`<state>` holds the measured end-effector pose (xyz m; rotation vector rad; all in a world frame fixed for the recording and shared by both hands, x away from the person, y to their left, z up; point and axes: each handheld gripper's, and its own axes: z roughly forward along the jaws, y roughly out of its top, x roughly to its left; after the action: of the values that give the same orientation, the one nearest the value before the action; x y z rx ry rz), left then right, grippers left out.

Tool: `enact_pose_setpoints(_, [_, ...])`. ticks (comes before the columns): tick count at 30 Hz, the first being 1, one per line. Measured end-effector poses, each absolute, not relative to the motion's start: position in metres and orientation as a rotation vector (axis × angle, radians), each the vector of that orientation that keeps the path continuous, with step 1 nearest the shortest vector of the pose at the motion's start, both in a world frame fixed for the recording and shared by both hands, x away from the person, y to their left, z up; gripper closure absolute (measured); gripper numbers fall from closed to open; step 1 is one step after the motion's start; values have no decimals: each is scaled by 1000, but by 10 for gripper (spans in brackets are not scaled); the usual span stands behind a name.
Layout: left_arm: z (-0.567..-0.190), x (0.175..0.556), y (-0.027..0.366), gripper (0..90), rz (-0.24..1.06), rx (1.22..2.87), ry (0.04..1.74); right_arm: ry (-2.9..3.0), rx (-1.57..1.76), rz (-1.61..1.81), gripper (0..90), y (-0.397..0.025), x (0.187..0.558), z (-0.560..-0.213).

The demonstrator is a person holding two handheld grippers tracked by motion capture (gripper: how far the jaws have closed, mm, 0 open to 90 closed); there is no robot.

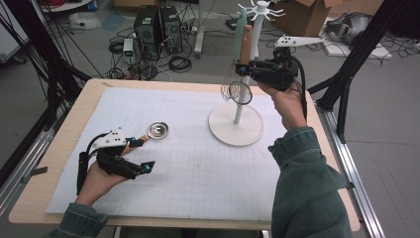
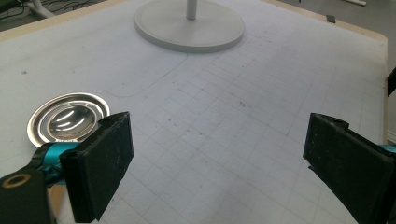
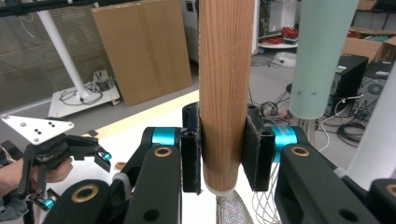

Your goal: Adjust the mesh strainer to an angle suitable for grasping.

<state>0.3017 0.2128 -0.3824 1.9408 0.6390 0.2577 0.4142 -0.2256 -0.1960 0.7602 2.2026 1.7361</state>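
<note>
Two grippers work at opposite ends of the table in the high view. The left gripper rests low on the white gridded mat, jaws spread, with a small metal dish just beyond them. The right gripper is raised beside the white rack, closed on the wooden handle of a strainer whose mesh end hangs below; a wire whisk with a pale green handle hangs just beside it. From here the rack's pole hides part of both utensils, and the hooks they hang from are hard to make out.

The left gripper view shows its jaws wide apart with bare mat between them, the metal dish behind the left-hand jaw and the rack's base cut off at the top.

The right gripper view shows the pads clamped on both sides of the wooden handle, whose top is cut off, as is the green handle. The mesh is barely visible below, whisk wires beside it, and the left gripper farther off.
</note>
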Motion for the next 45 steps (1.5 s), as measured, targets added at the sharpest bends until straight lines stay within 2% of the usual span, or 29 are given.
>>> enact_pose_setpoints(19, [-380, 301, 215, 90, 255, 1937, 632, 2180, 799, 1685, 721, -227, 426, -178])
enact_pose_setpoints(45, [-378, 301, 215, 90, 254, 1931, 629, 2165, 854, 1658, 718, -231, 434, -183])
